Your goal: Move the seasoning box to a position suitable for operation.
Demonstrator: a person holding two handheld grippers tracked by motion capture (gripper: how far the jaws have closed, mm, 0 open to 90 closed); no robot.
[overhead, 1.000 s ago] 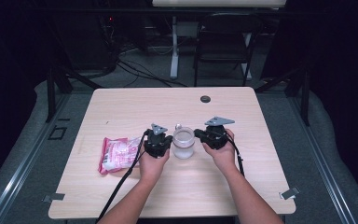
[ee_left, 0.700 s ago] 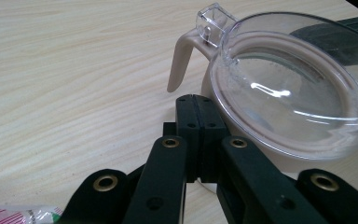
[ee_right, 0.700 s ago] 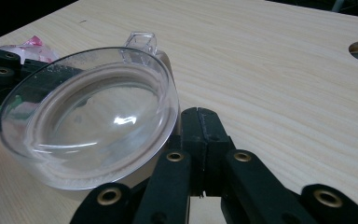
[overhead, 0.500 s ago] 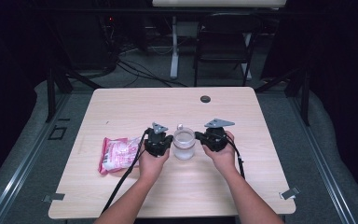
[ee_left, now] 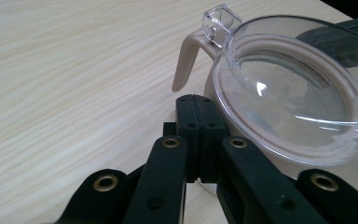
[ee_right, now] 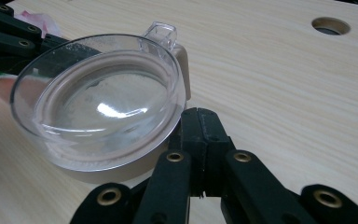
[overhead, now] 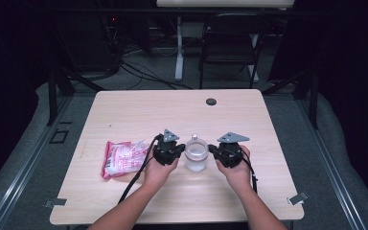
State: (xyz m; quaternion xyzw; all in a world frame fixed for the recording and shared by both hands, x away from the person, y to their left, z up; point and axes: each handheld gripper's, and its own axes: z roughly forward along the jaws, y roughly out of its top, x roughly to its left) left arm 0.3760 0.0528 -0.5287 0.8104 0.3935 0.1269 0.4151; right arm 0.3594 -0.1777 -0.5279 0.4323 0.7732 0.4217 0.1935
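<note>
A clear glass jar [overhead: 196,154] with a clear lid, a beige seal ring and a small clasp stands on the wooden table [overhead: 134,110], between my two grippers. In the left gripper view the jar [ee_left: 289,98] lies just right of my left gripper [ee_left: 194,100]; its jaws are shut together with nothing between them, tips close against the jar's side under the lid rim. In the right gripper view the jar [ee_right: 100,100] sits left of my right gripper [ee_right: 198,114], also shut and empty at the lid's edge. From above, the left gripper [overhead: 180,151] and right gripper [overhead: 212,149] flank the jar.
A pink and white plastic packet [overhead: 122,157] lies left of the left hand. A round cable hole [overhead: 211,101] is in the table's far side. A folding chair [overhead: 230,43] and cables stand on the floor beyond the table.
The right gripper has drifted a little to the right and toward the near edge. The jar and left gripper sit slightly further right than before.
</note>
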